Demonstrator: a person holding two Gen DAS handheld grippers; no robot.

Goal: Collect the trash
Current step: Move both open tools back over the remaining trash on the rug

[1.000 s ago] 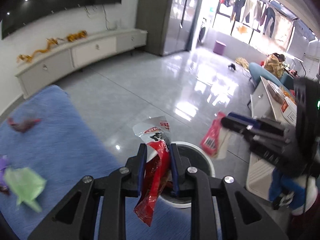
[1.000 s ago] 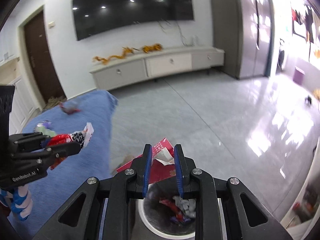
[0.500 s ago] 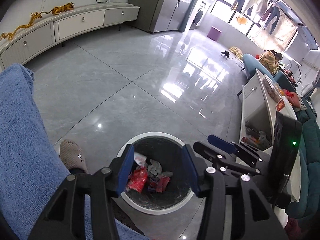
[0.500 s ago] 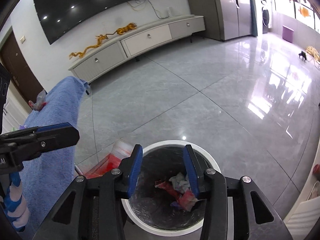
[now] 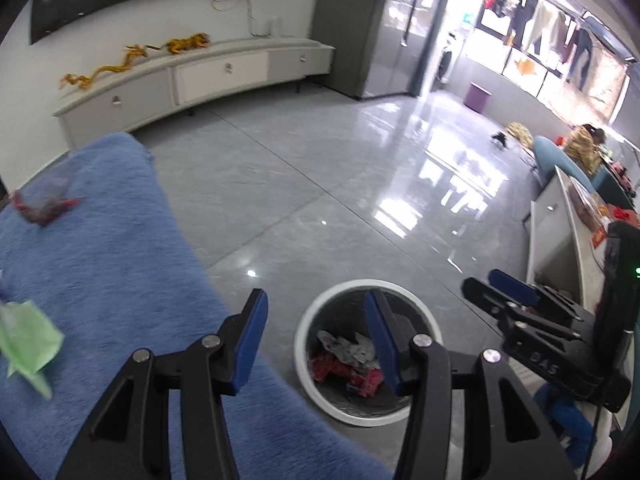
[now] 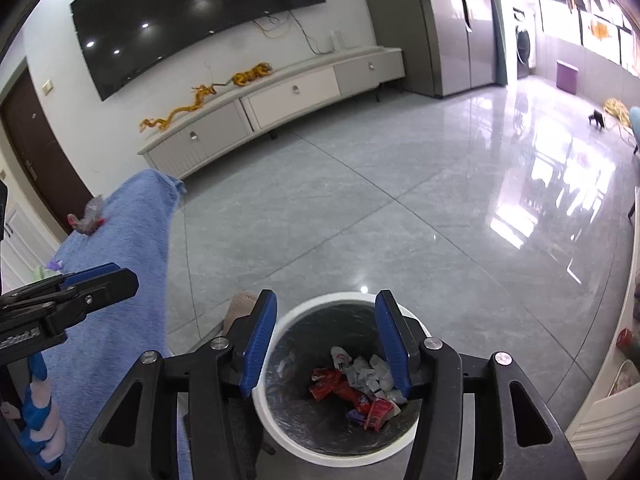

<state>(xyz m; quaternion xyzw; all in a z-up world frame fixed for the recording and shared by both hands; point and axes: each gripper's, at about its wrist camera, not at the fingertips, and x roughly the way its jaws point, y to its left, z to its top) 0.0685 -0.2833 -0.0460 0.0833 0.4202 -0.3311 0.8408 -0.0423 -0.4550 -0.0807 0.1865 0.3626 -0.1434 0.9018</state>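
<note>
Releasing step, at the bin (image 6: 340,384): left hand-held gripper (image 5: 316,334) and right hand-held gripper (image 6: 326,338) have just been opening, nothing between them. Next: green wrapper (image 5: 26,340), frame's left, on blue blanket (image 5: 112,264).

Wrappers (image 6: 356,388) lie in the bin (image 6: 280,340) on the floor (image 6: 400,220), right of the blanket (image 5: 100,260).

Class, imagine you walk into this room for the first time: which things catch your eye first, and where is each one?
First the white trash bin on the grey floor, with red and silver wrappers heaped inside, right under the open, empty right gripper. To its left lies the blue blanket, where a green crumpled paper and a reddish wrapper wait. The left gripper is open and empty too.
</note>
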